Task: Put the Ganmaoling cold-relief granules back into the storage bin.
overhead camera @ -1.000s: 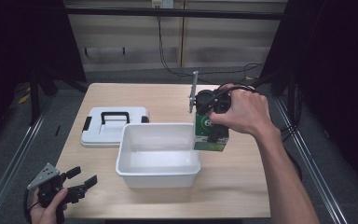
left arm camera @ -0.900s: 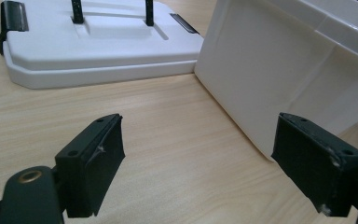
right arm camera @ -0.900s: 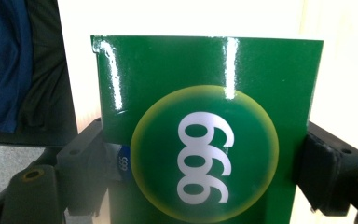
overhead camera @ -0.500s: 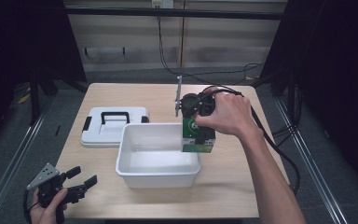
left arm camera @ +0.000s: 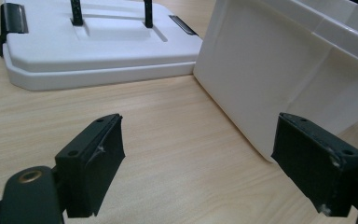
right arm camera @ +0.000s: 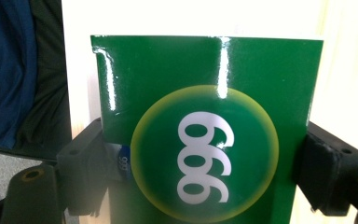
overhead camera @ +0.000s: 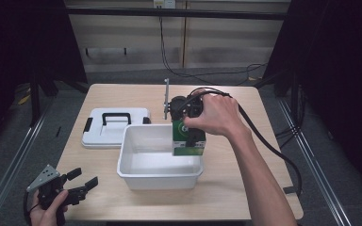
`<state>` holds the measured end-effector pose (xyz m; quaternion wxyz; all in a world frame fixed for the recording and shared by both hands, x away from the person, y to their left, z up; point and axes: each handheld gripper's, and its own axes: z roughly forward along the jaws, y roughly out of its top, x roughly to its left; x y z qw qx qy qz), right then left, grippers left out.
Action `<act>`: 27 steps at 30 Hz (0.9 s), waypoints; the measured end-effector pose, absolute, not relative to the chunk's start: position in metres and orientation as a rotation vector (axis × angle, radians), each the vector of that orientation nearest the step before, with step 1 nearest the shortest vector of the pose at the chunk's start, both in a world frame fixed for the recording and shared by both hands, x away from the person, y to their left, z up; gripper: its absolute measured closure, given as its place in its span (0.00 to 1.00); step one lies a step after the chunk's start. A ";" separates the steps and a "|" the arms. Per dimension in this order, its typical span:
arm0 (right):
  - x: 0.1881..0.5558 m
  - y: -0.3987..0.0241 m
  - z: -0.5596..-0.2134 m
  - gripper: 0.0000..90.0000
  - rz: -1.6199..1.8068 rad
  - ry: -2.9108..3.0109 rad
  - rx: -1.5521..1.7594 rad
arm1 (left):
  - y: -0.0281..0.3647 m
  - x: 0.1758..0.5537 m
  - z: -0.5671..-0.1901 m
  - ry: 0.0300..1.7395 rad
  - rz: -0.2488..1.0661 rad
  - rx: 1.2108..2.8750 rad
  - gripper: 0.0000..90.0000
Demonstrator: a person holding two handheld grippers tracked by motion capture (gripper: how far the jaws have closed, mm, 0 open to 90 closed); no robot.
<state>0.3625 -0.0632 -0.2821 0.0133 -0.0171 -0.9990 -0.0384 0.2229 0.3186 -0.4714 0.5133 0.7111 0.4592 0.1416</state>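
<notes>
wooden table [overhead camera: 136, 96], white bin [overhead camera: 139, 168], probably lid [overhead camera: 115, 128]

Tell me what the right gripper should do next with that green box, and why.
Probably lower it. The right gripper is shut on the green box, which hangs over the right end of the white bin, so easing it down inside before opening seems the natural next move.

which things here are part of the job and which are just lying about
In use:
- green box, clamped in the right gripper over the white tub

Lying about:
- white lid flat on the table
- left gripper, open, holding nothing
</notes>
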 end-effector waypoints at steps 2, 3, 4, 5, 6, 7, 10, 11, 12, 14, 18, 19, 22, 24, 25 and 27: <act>0.362 -0.062 -0.283 0.18 -0.126 -3.106 -0.069 | 0.319 0.223 -0.471 1.103 0.341 1.710 0.18; 0.363 -0.061 -0.283 0.18 -0.123 -3.108 -0.063 | 0.318 0.223 -0.471 1.103 0.341 1.711 0.18; 0.363 -0.060 -0.284 0.18 -0.116 -3.108 -0.060 | 0.318 0.223 -0.471 1.104 0.341 1.711 0.18; 0.364 -0.059 -0.284 0.18 -0.115 -3.111 -0.060 | 0.318 0.223 -0.471 1.103 0.342 1.710 0.18; 0.363 -0.058 -0.285 0.18 -0.131 -3.105 -0.071 | 0.318 0.223 -0.471 1.104 0.340 1.708 0.18; 0.364 -0.057 -0.286 0.18 -0.127 -3.100 -0.055 | 0.318 0.223 -0.471 1.103 0.343 1.711 0.18; 0.364 -0.053 -0.290 0.18 -0.127 -3.095 -0.052 | 0.319 0.223 -0.471 1.104 0.342 1.710 0.18; 0.364 -0.052 -0.292 0.18 -0.136 -3.094 -0.055 | 0.319 0.223 -0.471 1.103 0.341 1.710 0.18; 0.365 -0.051 -0.293 0.18 -0.126 -3.092 -0.052 | 0.319 0.223 -0.471 1.100 0.343 1.712 0.18; 0.366 -0.049 -0.296 0.18 -0.121 -3.089 -0.053 | 0.319 0.223 -0.471 1.101 0.342 1.713 0.18; 0.368 -0.046 -0.302 0.18 -0.116 -3.089 -0.040 | 0.319 0.222 -0.471 1.105 0.340 1.706 0.18; 0.368 -0.044 -0.304 0.18 -0.113 -3.087 -0.037 | 0.319 0.222 -0.471 1.107 0.341 1.706 0.18; 0.368 -0.041 -0.309 0.18 -0.094 -3.084 -0.041 | 0.318 0.222 -0.471 1.107 0.344 1.701 0.18; 0.368 -0.039 -0.312 0.18 -0.099 -3.088 -0.032 | 0.319 0.222 -0.471 1.107 0.342 1.702 0.18; 0.368 -0.038 -0.314 0.18 -0.094 -3.087 -0.016 | 0.319 0.222 -0.471 1.108 0.342 1.702 0.18; 0.368 -0.037 -0.317 0.18 -0.103 -3.091 -0.019 | 0.319 0.222 -0.471 1.107 0.341 1.701 0.18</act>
